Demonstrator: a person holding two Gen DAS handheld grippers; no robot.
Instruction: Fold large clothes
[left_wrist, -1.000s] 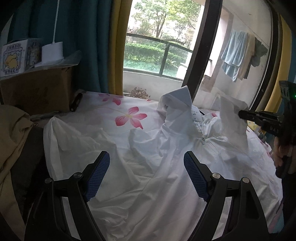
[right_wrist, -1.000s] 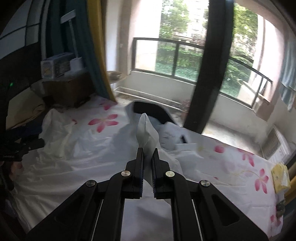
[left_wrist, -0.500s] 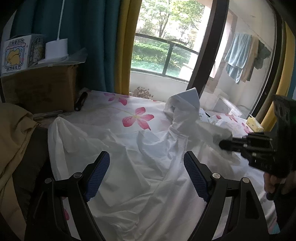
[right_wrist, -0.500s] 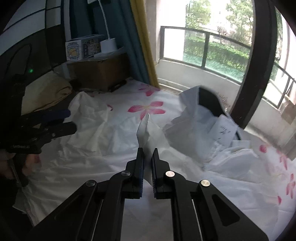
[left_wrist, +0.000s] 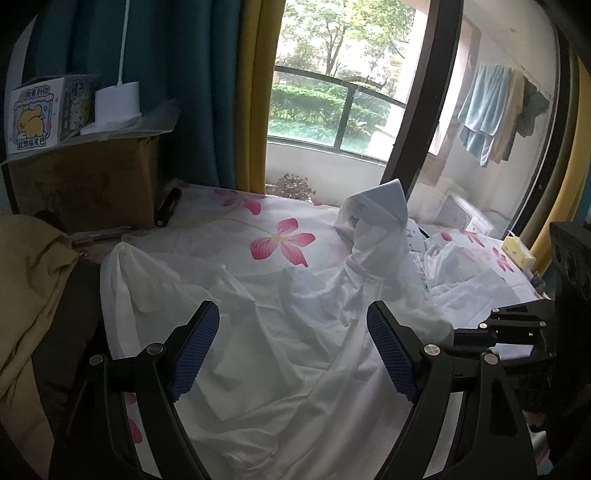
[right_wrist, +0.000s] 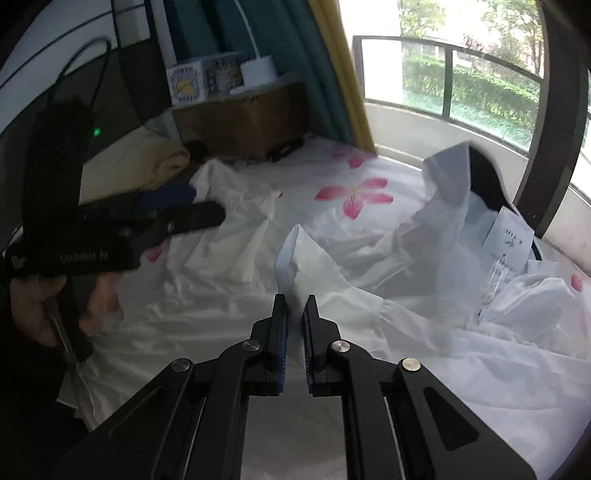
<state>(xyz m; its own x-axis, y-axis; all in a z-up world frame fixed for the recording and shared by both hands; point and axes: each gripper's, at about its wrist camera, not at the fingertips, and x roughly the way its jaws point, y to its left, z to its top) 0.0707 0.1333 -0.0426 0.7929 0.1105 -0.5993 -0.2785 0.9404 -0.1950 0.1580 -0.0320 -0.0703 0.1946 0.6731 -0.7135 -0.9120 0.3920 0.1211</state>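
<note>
White thin hooded garment (left_wrist: 280, 325) spread crumpled on flower-print bed sheet (left_wrist: 236, 221), hood standing; no fold finished. Right tongs (right_wrist: 294, 314) just easing apart, sleeve cuff (right_wrist: 291, 254) slipping free between them. Left tongs (left_wrist: 291, 347) spread wide, nothing held.

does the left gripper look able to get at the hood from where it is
Probably yes. The left gripper is open and empty over the white garment, and only rumpled cloth lies between it and the raised hood. The right gripper stays off to the side.
</note>
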